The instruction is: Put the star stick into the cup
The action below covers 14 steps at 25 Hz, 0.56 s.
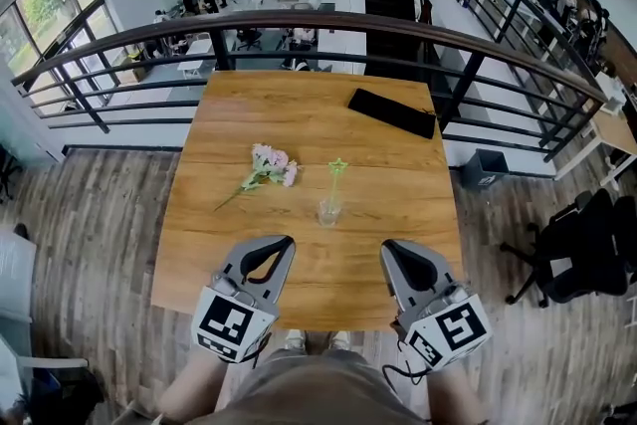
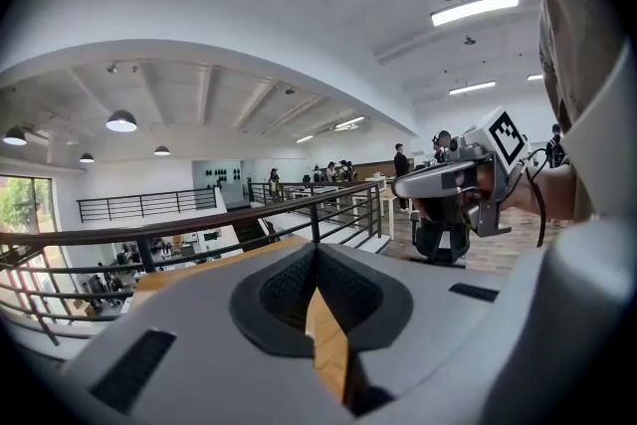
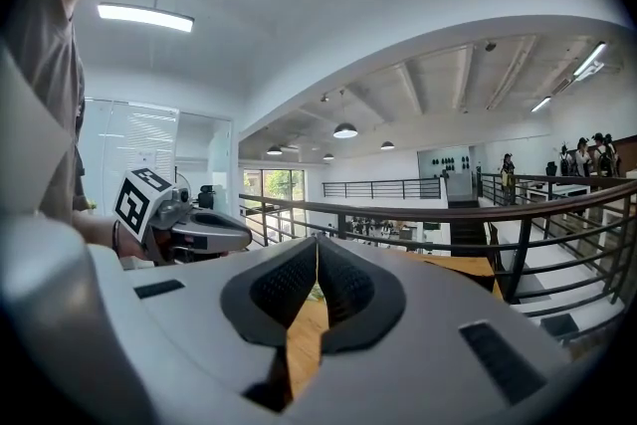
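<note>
On the wooden table (image 1: 299,124), a small clear glass cup (image 1: 328,212) stands near the middle. The star stick (image 1: 337,170), thin with a pale yellow-green star on top, stands upright in it. My left gripper (image 1: 286,240) rests over the table's near edge, left of the cup, and it is shut and empty. My right gripper (image 1: 388,245) is level with it on the cup's right, also shut with nothing between its jaws. Both grippers are a short way nearer me than the cup. In each gripper view the jaws meet at their tips, and the cup is hidden.
A pink flower sprig (image 1: 267,166) lies left of the cup. A flat black slab (image 1: 391,112) lies at the table's far right. A dark railing (image 1: 328,25) runs behind the table. An office chair (image 1: 582,249) stands on the floor at right.
</note>
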Available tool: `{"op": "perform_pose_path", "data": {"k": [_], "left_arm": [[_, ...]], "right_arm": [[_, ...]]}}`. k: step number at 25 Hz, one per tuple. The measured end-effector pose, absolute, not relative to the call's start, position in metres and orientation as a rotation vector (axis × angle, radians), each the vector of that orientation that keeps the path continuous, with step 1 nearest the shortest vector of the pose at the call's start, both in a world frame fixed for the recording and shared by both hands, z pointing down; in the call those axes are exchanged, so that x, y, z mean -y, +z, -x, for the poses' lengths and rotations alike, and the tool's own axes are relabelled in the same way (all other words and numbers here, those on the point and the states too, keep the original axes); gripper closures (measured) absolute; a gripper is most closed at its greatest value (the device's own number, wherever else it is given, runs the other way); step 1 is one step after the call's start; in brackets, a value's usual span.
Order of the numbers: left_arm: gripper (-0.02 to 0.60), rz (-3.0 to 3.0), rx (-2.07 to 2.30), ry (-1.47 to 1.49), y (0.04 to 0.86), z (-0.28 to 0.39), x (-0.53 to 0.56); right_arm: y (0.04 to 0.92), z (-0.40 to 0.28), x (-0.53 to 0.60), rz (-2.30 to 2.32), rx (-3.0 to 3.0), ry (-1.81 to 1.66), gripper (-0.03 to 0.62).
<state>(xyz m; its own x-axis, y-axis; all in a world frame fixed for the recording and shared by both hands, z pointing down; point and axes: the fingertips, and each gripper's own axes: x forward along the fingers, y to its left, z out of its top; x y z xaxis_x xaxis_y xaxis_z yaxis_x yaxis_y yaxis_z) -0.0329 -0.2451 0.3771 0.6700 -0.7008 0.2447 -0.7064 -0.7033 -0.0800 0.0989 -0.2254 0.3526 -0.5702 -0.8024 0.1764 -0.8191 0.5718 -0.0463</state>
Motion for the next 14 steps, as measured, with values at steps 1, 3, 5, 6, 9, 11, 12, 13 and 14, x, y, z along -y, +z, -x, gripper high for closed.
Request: {"op": "perform_pose_path", "data": {"k": [1,3,5,6,9,11,12,13,14], "left_arm": [[0.565,-2.849,1.201,0.403,0.3765,0.0323,0.2451],[0.565,-2.857,1.201,0.412,0.3768,0.0315,0.2465],[0.566,-2.857,1.207,0.406,0.3773,0.0315,0.2490],[0.566,-2.855,1.213,0.400,0.3774,0.0320,0.2502],[0.566,-2.866,1.228,0.397,0.3778,0.0356,0.2518],[0.565,-2.864,1.229,0.412,0.3761,0.0374,0.2509],[0.566,-2.859,1.230,0.414,0.3748,0.0380,0.2503],[0.565,-2.854,1.232,0.412,0.3734,0.0384,0.2497],[0.566,-2.848,1.234,0.409,0.3721,0.0388,0.2490]], "right_arm": [[0.3527,-0.0984,0.2257,-1.377,2.665,0.185,0.562],[0.3536,-0.0982,0.2270,-1.371,2.666,0.184,0.562],[0.3550,-0.0982,0.2288,-1.365,2.666,0.179,0.562],[0.3556,-0.0981,0.2296,-1.362,2.666,0.177,0.562],[0.3554,-0.0970,0.2305,-1.356,2.665,0.174,0.562],[0.3534,-0.0959,0.2300,-1.357,2.665,0.171,0.562],[0.3523,-0.0955,0.2296,-1.356,2.666,0.170,0.562],[0.3511,-0.0950,0.2292,-1.356,2.666,0.168,0.562],[0.3499,-0.0946,0.2288,-1.356,2.667,0.166,0.562]]}}
